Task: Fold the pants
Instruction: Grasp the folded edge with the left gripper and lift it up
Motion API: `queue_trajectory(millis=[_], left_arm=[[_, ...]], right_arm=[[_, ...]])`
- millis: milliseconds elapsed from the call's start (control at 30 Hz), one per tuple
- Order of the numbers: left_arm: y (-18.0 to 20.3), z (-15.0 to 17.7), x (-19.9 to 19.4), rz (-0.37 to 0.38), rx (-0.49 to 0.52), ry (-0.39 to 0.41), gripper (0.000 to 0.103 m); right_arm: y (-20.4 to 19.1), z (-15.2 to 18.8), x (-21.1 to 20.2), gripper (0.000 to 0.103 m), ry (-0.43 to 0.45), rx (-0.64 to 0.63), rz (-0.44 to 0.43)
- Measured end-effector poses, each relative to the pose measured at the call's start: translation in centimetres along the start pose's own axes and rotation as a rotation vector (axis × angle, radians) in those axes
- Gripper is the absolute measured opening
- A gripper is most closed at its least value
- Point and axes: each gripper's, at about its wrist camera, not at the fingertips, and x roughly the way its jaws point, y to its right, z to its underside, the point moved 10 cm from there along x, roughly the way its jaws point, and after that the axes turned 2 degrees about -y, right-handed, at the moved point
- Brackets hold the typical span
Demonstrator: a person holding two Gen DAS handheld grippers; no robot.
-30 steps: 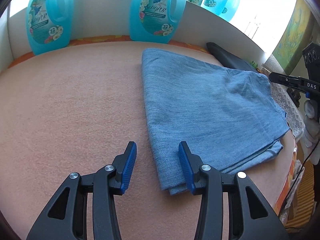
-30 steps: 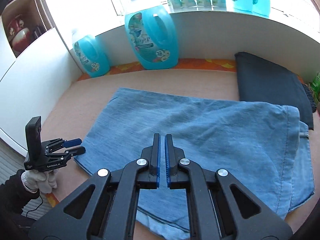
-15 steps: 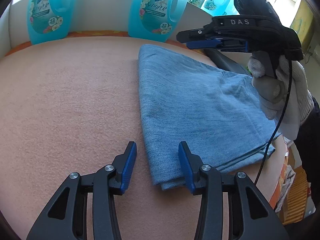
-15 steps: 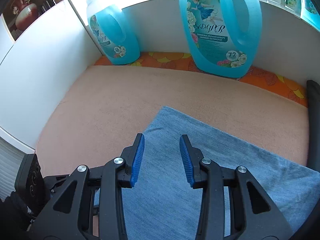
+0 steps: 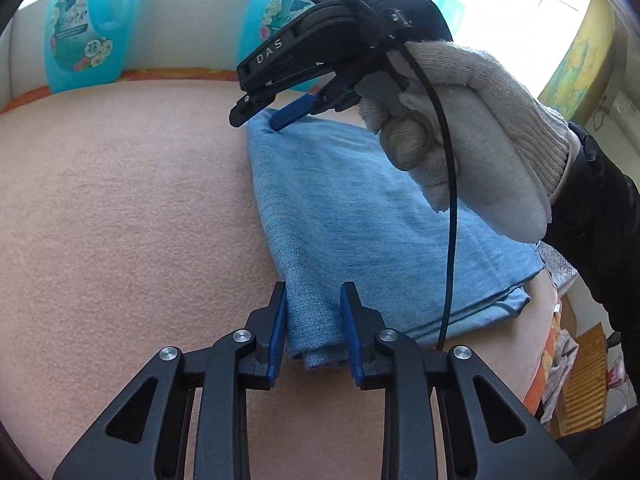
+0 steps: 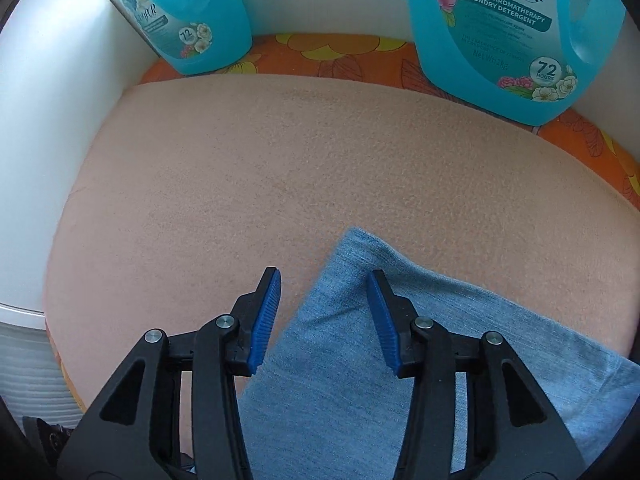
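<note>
Folded light-blue denim pants (image 5: 360, 240) lie on the peach blanket (image 5: 120, 220). My left gripper (image 5: 313, 300) is open, its blue pads either side of the pants' near left corner, low over it. My right gripper (image 6: 324, 284) is open over the far left corner of the pants (image 6: 360, 360). In the left wrist view the right gripper (image 5: 260, 116), held by a white-gloved hand (image 5: 472, 132), hovers at that far corner.
Two turquoise detergent jugs (image 6: 504, 28) (image 6: 180, 12) stand at the back on an orange flowered cloth (image 6: 332, 52) against a white wall. The blanket's right edge (image 5: 536, 344) drops off beside clutter.
My right gripper opened, swung from over the pants' middle to their far left corner. My left gripper moved forward and right, so its jaws now straddle the near corner, slightly narrower.
</note>
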Motion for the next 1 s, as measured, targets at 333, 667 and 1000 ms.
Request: queue_trajectory(millis=[333, 667, 1000], left_arm=[[1.7, -0.8, 0.1, -0.014, 0.053, 0.027, 0.021], [1.2, -0.9, 1.8, -0.049, 0.003, 0.022, 0.026], [5.1, -3.5, -1.6, 0.058, 0.055, 0.128, 0.011]], right_arm=[[0.9, 0.2, 0.4, 0.018, -0.056, -0.031, 0.117], [2.7, 0.8, -3.6, 0.008, 0.065, 0.079, -0.057], [3.1, 0.7, -9.8, 0.006, 0.226, 0.139, -0.181]])
